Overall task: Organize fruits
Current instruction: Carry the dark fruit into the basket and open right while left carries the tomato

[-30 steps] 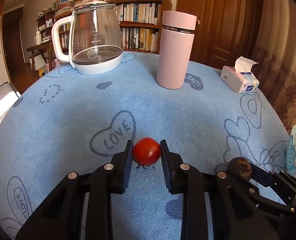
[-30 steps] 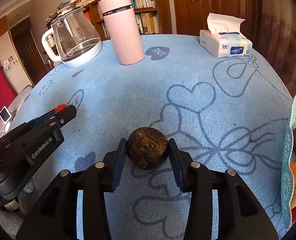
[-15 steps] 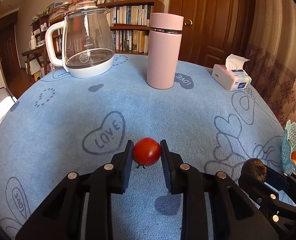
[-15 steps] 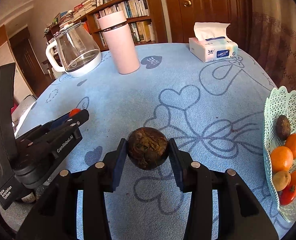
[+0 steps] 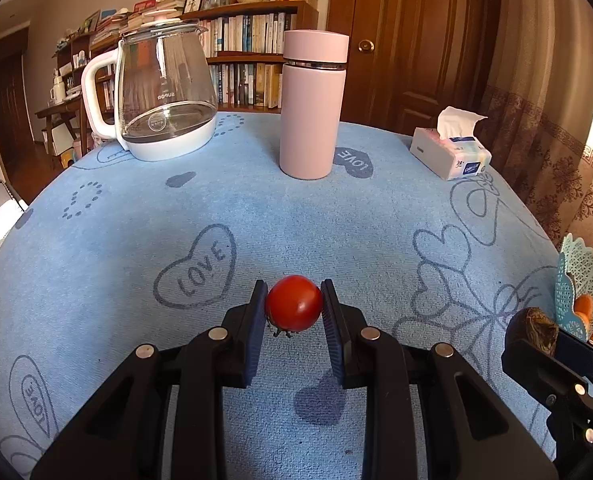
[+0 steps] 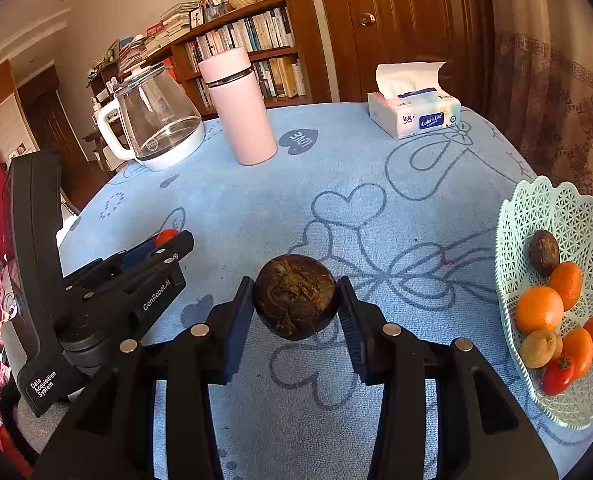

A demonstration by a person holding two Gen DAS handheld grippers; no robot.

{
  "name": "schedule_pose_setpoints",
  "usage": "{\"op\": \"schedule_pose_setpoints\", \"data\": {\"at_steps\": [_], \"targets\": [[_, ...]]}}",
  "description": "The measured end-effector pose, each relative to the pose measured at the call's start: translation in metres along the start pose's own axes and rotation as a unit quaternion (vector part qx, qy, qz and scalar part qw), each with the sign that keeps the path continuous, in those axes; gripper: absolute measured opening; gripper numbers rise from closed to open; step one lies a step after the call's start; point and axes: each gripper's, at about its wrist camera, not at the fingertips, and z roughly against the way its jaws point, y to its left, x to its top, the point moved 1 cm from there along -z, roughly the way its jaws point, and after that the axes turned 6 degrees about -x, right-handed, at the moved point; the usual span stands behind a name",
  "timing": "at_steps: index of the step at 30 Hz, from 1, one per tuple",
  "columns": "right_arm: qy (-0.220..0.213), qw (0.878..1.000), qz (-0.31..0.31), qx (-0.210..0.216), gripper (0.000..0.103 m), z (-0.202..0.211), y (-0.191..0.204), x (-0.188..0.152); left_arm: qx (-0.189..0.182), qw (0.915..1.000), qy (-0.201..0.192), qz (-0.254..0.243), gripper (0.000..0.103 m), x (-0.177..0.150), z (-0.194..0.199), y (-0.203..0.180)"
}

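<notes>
My left gripper (image 5: 294,304) is shut on a small red tomato (image 5: 294,302), held just above the blue tablecloth (image 5: 136,208). A dark brown wrinkled round fruit (image 6: 295,296) sits clamped in my right gripper (image 6: 296,298), also lifted off the cloth. At the right edge of the table stands a pale green lattice fruit basket (image 6: 544,208) holding several oranges, a kiwi-like fruit, a red tomato and a dark fruit. In the left wrist view the right gripper's fruit (image 5: 536,330) shows in front of the basket (image 5: 584,264). The left gripper's tomato (image 6: 166,237) appears at the left in the right wrist view.
At the back of the table stand a glass kettle (image 5: 164,92), a pink flask (image 5: 312,108) and a tissue box (image 5: 450,152). Bookshelves and a wooden door lie behind. A curtain hangs at the right.
My right gripper has risen and moved rightward with the dark fruit, bringing the basket fully into its view. The left gripper has kept its grip on the tomato and barely shifted.
</notes>
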Motion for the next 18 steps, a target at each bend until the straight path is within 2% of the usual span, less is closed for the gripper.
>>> {"op": "schedule_pose_setpoints", "data": {"at_steps": [18], "targets": [[-0.029, 0.999, -0.035, -0.029, 0.043, 0.033, -0.032, 0.001, -0.024, 0.9992, -0.004, -0.03, 0.027, -0.007, 0.008, -0.023]]}}
